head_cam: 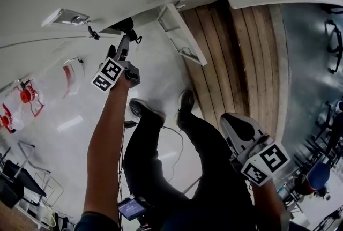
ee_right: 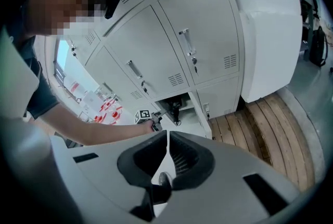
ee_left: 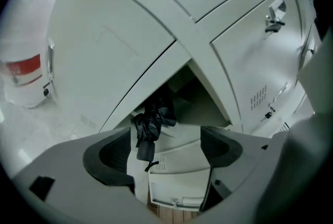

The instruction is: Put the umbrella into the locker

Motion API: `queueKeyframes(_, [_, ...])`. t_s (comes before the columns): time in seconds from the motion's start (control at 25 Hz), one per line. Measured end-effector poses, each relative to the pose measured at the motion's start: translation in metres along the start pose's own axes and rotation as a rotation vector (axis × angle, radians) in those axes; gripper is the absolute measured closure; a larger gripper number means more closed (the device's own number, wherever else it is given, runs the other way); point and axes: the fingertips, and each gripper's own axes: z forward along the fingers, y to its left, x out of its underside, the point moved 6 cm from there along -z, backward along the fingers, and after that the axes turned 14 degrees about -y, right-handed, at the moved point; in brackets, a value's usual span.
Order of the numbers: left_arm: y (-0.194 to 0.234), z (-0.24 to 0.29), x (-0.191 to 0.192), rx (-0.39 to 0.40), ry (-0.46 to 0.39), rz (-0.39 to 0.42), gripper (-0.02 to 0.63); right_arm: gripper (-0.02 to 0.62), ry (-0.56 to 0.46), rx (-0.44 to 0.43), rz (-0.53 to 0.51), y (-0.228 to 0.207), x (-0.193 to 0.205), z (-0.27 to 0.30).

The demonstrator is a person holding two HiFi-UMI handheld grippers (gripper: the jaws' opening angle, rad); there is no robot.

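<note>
Left gripper view looks into the bank of grey lockers (ee_left: 130,36), where one low compartment (ee_left: 195,90) stands open. Its door (ee_left: 177,181) is swung fully out in front of that compartment, over the wooden floor (head_cam: 241,64).

The umbrella (ee_left: 151,124), black and folded, lies at the mouth of the open compartment. Most of its bundled cloth is inside, but the handle end and a short strap hang out over the compartment's front edge.

The left gripper (ee_left: 166,137) is just in front of the compartment with its jaws spread wide. Nothing is between them, and the umbrella is beyond the jaw tips, nearer one jaw than the other.

The right gripper (ee_right: 167,134) is well back from the compartment, low beside the person's leg. Its jaws are pressed together with nothing between them.

By my reading the umbrella is released but not fully stowed. The main risk is that overhanging handle. Its weight could pull the bundle forward and tip the umbrella out of the compartment onto the floor. The open jaws are close to it, so a careless pull back could also catch the strap or cloth and drag it out. If the door were swung shut now, the handle would likely foul it at the compartment's edge.
</note>
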Motion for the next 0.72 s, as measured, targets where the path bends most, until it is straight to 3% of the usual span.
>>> queueKeyframes(0.32, [-0.049,-0.100,-0.084,0.065,0.032,0.150,0.183,0.555,-0.095,-0.054,-0.062,0.055,-0.086,-0.026])
queueKeyframes(0.4, [-0.062,-0.124,-0.104,0.115,0.035,0.164,0.201,0.555,-0.117,-0.072,-0.078,0.072,-0.104,-0.034])
queueKeyframes(0.6, [-0.085,-0.194,-0.164,0.144,0.005,0.246,0.292,0.555,-0.154,-0.127,-0.116,0.114,-0.141,-0.049])
queueKeyframes(0.72, [-0.104,-0.226,-0.197,0.168,-0.016,0.287,0.315,0.555,-0.172,-0.159,-0.147,0.138,-0.163,-0.057])
